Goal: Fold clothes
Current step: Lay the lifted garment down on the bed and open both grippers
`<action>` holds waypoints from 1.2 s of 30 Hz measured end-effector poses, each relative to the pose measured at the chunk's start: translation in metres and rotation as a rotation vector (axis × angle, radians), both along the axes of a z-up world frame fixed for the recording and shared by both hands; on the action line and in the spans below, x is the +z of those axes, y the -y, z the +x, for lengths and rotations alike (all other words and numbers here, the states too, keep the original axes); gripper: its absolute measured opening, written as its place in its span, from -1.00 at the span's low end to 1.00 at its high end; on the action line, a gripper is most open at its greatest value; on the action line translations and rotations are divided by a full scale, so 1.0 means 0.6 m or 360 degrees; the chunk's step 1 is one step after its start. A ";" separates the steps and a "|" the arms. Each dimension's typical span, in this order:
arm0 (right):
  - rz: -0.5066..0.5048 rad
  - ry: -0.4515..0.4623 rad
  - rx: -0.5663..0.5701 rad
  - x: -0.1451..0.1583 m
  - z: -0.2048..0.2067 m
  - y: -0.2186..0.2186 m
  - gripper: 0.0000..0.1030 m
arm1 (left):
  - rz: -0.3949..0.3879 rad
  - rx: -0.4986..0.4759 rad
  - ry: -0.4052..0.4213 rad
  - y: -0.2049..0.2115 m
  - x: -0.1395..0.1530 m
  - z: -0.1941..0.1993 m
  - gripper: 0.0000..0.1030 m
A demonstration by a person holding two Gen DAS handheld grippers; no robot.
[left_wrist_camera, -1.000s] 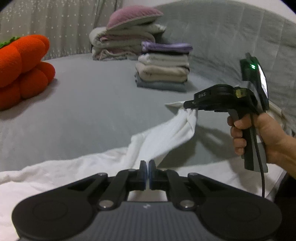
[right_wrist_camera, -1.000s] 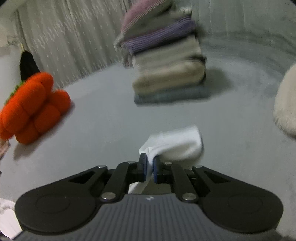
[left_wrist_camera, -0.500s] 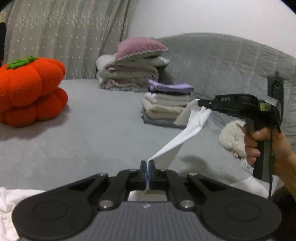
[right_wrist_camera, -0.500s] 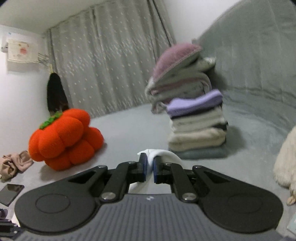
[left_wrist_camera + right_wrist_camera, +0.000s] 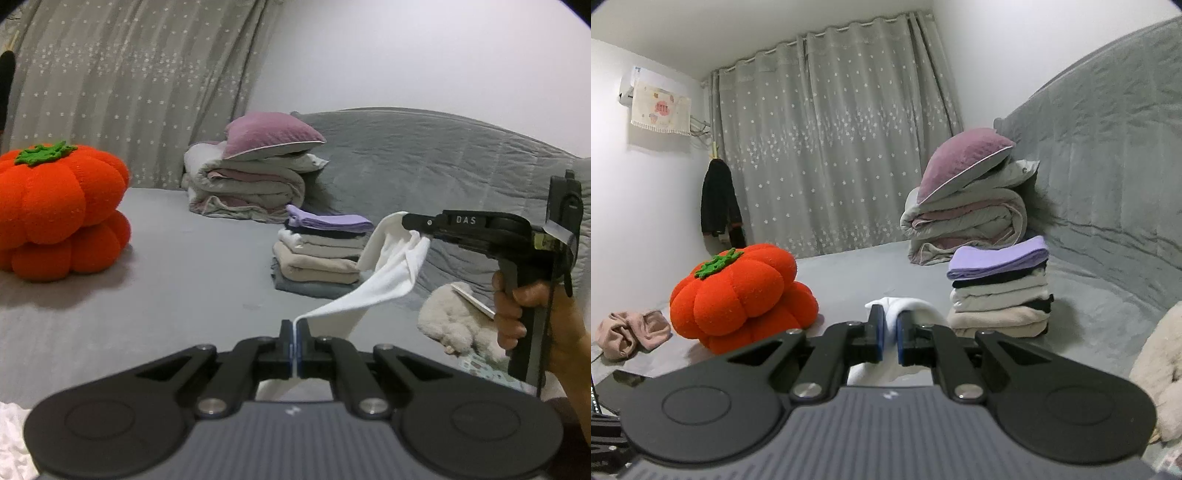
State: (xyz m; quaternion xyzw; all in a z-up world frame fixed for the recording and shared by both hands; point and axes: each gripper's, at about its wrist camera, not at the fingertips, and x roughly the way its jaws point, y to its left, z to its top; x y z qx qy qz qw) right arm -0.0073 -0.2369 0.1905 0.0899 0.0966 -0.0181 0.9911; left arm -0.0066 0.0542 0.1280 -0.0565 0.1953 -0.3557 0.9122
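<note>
The white garment hangs in the air above the grey bed, stretched as a sagging band between the two claws. One thin edge is pinched in the left claw, whose jaws are fully closed on the fabric. From there the cloth rises to the right and ends in a bunched fold at the right claw.

In the right wrist view, the right claw is nearly closed, with a thick wad of the same white garment pressed between its blue-edged pads; a small gap remains, filled by the cloth. The garment's lower part drops below both claws and cannot be followed further.

A hand holds the right claw's pistol grip at the right edge of the left wrist view.

Behind the suspended cloth, a stack of folded clothes rests on the bed, with a lilac item on top. Further back stands a folded quilt carrying a mauve pillow. A grey padded headboard runs along the right side. An orange pumpkin-shaped cushion sits on the bed at the left, well apart from the stack. A cream fluffy object lies near the hand. A star-patterned grey curtain covers the far wall, and a crumpled beige cloth lies at the bed's left edge.
</note>
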 end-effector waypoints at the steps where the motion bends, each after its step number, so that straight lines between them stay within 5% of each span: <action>1: -0.0013 -0.0003 -0.0003 0.000 -0.003 0.001 -0.82 | -0.0008 -0.0025 -0.0011 -0.003 -0.001 0.000 -0.98; 12: -0.0200 -0.0104 -0.0055 -0.036 -0.067 0.013 -0.82 | 0.0046 -0.0305 -0.0044 0.010 -0.014 -0.024 -0.98; 19: -0.0368 -0.0315 -0.0039 -0.092 -0.100 0.010 -0.82 | 0.0262 -0.0487 -0.0164 0.049 -0.061 -0.029 -0.98; 36: -0.0356 -0.0954 -0.0018 -0.206 -0.108 0.044 -0.72 | 0.0770 -0.0788 -0.0372 0.126 -0.168 -0.050 -0.96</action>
